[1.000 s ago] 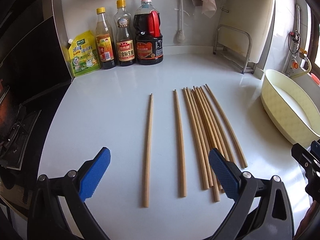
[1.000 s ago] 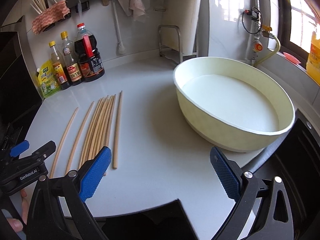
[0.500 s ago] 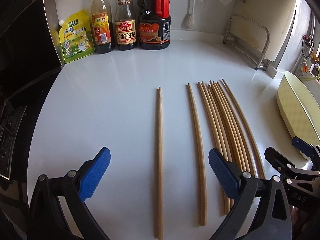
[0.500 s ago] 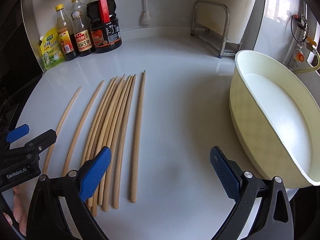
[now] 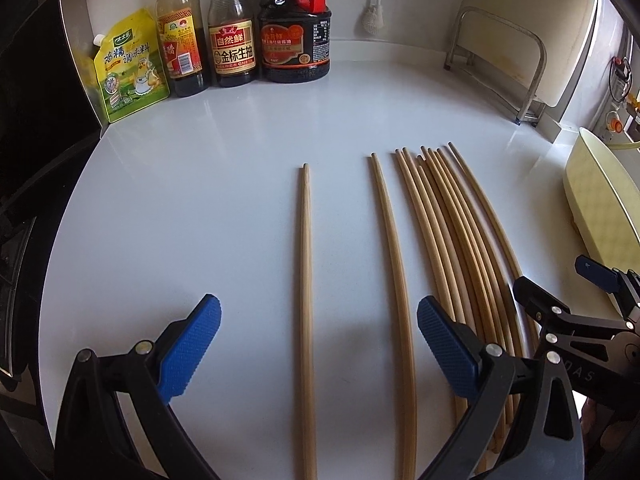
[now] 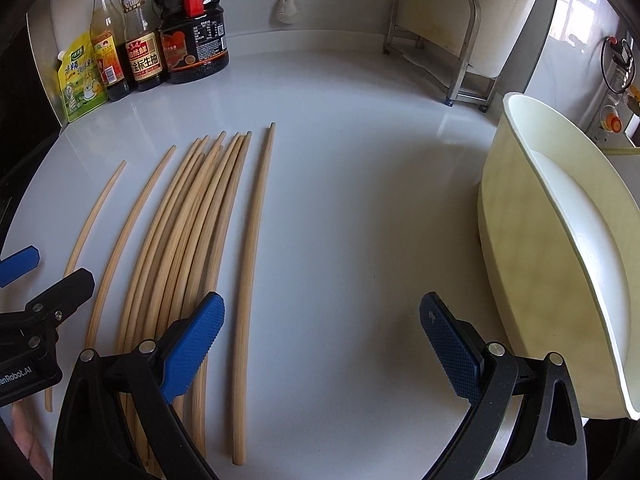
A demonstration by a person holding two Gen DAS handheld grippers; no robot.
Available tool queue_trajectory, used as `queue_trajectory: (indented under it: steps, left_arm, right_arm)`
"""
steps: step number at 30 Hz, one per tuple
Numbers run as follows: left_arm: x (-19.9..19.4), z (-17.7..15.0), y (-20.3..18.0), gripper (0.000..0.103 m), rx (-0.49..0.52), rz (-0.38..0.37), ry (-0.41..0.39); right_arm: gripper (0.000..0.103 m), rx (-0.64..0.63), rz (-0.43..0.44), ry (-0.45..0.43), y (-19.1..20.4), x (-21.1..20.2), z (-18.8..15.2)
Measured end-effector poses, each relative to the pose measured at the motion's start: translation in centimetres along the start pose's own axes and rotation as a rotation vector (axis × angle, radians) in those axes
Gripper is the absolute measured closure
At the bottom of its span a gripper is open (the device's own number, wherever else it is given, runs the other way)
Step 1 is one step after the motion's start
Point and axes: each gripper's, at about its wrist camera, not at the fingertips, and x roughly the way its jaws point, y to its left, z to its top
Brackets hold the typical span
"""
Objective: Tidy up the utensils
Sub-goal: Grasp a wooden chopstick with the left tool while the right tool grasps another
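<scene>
- Two grippers are over the white counter point(image 5: 200, 200), both with blue-padded jaws spread wide and nothing between them.
- The left gripper point(image 5: 318, 350) is low at the near edge, and two separate chopsticks run away from it between its fingers: the leftmost single chopstick point(image 5: 305, 280) dead straight up the middle, the second single chopstick point(image 5: 394, 272) just inside the right-hand pad.
- Neither pad touches either stick, as far as I can see.
- To the right of those lies the chopstick bundle point(image 5: 456, 232), a tight fan of sticks, side by side and overlapping, tips pointing toward the back wall.
- The right gripper point(image 6: 320, 354) sits beside the left one; its left finger is over the near ends of the bundle point(image 6: 192, 232), though I can't tell whether it touches them.
- One outer chopstick point(image 6: 250, 260) lies a little apart on the bundle's right edge, and it passes just inside that left pad.
- From the left camera, the right gripper's black frame point(image 5: 568, 328) shows over the bundle's near ends.
- The cream basin point(image 6: 560, 248) stands on the counter to the right, close by the right gripper's outer finger.
- Along the back wall: a yellow seasoning pouch point(image 5: 128, 68), then three sauce bottles point(image 5: 236, 40) in a row, the biggest with a red handle.
- A metal rack point(image 5: 500, 60) stands at the back right, and all chopsticks lie flat on the counter.
</scene>
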Motion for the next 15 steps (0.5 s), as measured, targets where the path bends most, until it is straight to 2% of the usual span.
queue_trajectory:
  steps: [11,15]
  left_arm:
    - [1.0,0.0,-0.2,0.006,-0.001,-0.034,0.039]
    - [1.3,0.0,-0.7,0.006,0.019,-0.025,0.046]
  right_arm:
    - [0.009,-0.053,-0.012,-0.034,0.5,0.2,-0.2]
    - [0.009,-0.073,-0.017,-0.046,0.6,0.0,-0.2]
